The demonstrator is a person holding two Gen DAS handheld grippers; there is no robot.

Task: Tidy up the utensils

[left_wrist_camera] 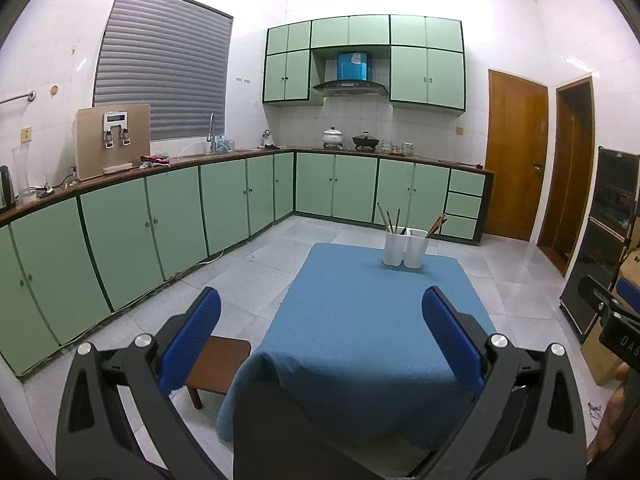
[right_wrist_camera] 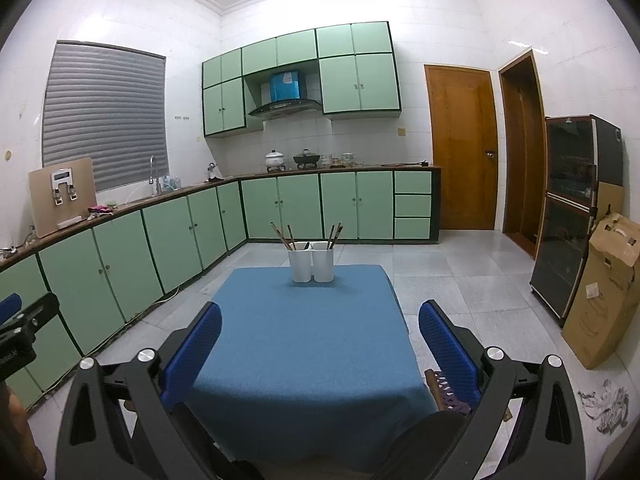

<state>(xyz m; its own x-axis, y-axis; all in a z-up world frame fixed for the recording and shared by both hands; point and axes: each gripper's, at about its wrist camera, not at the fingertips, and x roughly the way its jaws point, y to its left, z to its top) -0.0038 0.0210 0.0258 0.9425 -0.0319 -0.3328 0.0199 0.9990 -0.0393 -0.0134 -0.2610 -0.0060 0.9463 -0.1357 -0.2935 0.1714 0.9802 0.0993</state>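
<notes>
Both grippers, left gripper [left_wrist_camera: 322,330] and right gripper [right_wrist_camera: 320,340], hover empty with jaws apart, well short of the two white holders [right_wrist_camera: 311,262] where chopsticks [right_wrist_camera: 335,235] stand sorted or unsorted, unclear which.

- Left gripper [left_wrist_camera: 321,334]: jaws spread wide, nothing between the blue pads [left_wrist_camera: 191,338]; held level, pointing forward.
- Right gripper [right_wrist_camera: 320,346]: jaws likewise spread wide, blue pads [right_wrist_camera: 450,354] bare; held level, pointing forward.
- Each gripper shows at the edge of the other's view, so the two are side by side and apart.
</notes>
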